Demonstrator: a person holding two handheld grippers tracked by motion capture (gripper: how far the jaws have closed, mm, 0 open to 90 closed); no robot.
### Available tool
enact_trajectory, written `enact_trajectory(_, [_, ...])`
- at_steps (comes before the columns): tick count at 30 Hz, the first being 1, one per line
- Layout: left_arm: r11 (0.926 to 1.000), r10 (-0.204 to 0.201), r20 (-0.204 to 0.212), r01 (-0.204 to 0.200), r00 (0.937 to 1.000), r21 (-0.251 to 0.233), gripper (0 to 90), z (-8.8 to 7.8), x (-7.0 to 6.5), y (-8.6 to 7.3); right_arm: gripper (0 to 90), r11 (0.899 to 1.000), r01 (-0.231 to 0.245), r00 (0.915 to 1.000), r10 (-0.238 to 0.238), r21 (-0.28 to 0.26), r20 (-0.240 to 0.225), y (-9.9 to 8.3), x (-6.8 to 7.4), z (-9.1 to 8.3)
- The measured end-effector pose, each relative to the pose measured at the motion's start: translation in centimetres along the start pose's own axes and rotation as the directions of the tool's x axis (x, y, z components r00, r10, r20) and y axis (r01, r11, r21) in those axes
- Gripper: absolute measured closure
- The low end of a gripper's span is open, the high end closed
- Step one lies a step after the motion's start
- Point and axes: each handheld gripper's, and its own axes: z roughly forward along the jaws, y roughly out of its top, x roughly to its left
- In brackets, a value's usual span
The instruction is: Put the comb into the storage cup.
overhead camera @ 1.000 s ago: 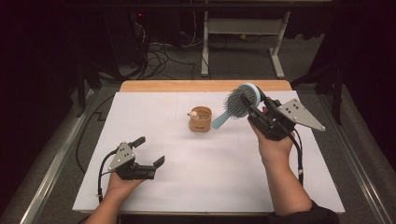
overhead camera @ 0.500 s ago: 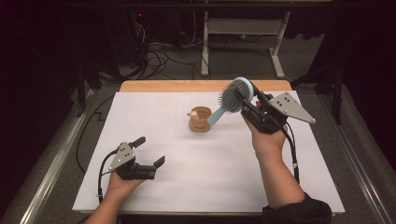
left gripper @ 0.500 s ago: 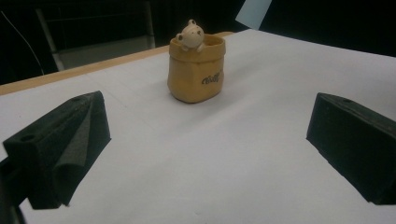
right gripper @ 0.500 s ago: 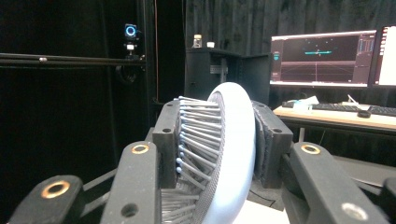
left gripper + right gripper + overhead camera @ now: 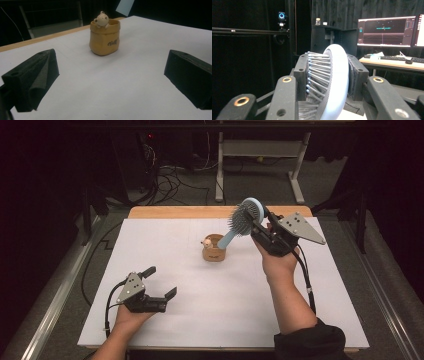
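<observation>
1. High view: the right claw (image 5: 256,222) is clenched on the round head of a pale blue plastic hairbrush with grey bristles (image 5: 246,217), held up in the air above the far half of the white-covered table (image 5: 230,310), toward its right edge.
2. That hairbrush slants down from the head, and its handle end sits over the rim of a small tan pot with a cream bear figure peeking out (image 5: 214,248) (whether handle and pot touch cannot be told).
3. Right gripper view: the brush head stands edge-on, bristles against one pad and the smooth back against the other.
4. The left claw (image 5: 159,282) rests near the table's near-left corner, released, with nothing between its black foam pads (image 5: 32,78).
5. Left gripper view: the pot stands upright on the white sheet, well apart from the left claw.
</observation>
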Motion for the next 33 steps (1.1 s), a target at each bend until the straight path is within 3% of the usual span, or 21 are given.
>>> enact_trajectory(15, [1.0000,0.001,-0.002,-0.001,1.0000,-0.009,0.4,-0.1,0.0,0.1,61.1,1.000,0.002,0.9999,-0.002,0.010,0.014,-0.1,0.0,1.9])
enact_trajectory(33, [0.9999,0.002,0.001,-0.002,1.0000,-0.014,0.4,-0.2,0.0,0.1,61.1,0.998,0.012,0.9995,-0.014,0.066,0.030,-1.5,-0.2,4.3])
